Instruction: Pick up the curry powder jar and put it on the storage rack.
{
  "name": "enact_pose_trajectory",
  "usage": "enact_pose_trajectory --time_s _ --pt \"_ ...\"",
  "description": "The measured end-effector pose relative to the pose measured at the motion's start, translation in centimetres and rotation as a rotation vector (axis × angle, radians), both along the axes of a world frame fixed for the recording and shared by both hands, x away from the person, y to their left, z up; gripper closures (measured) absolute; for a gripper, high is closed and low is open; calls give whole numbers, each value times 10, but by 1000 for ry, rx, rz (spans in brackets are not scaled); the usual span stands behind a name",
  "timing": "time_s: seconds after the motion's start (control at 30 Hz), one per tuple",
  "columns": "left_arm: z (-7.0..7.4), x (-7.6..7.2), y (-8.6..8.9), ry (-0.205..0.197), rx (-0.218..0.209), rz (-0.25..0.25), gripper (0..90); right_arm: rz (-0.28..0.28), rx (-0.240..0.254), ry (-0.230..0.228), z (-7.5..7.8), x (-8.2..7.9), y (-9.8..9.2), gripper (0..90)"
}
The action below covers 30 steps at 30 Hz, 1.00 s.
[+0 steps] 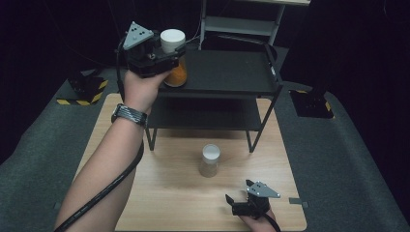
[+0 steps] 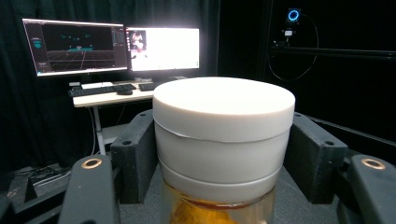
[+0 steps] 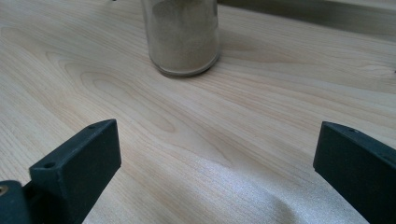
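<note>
Your left gripper [image 1: 164, 58] is clamped on the orange-filled jar [image 1: 175, 67], its jaws pressing on the jar just under the white lid [image 2: 224, 107]. You hold that jar upright at the left end of the black shelf's top tier [image 1: 227, 72]; from above I can't tell whether its base already rests on the tier or hangs just over it. Your right gripper [image 1: 238, 193] sits low on the wooden table [image 1: 159, 193] near its front right corner, jaws spread wide with nothing between them. Just ahead of it, the second jar [image 1: 210, 160], filled with pale beige powder, stands upright in the middle of the table, in front of the rack. So I'd judge you about halfway: one jar is at the shelf but not released, and the beige one is untouched, waiting for its turn
</note>
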<state>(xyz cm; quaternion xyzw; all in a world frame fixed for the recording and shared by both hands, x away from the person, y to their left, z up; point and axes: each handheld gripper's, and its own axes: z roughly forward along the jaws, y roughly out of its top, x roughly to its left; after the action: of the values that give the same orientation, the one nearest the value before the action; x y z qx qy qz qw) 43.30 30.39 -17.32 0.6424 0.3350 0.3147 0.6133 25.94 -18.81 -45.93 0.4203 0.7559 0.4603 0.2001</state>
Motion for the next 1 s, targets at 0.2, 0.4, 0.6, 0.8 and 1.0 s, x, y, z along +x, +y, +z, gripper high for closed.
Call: enact_pose_trajectory --time_s 0.2,0.4,0.6,0.8,1.0 --pt "0 0 0 1 -1 0 331 0 0 0 0 0 0 1" --pt "-2 -1 1 8 -26 -3 302 5 0 -2 0 0 0 1" --pt "-3 -6 3 2 -24 11 151 5 1 0 0 0 -1 1" --pt "-6 -7 9 8 -31 3 67 4 -4 -2 0 0 0 1" --pt "-8 -12 15 5 -25 -11 25 4 -7 -3 0 0 1 1"
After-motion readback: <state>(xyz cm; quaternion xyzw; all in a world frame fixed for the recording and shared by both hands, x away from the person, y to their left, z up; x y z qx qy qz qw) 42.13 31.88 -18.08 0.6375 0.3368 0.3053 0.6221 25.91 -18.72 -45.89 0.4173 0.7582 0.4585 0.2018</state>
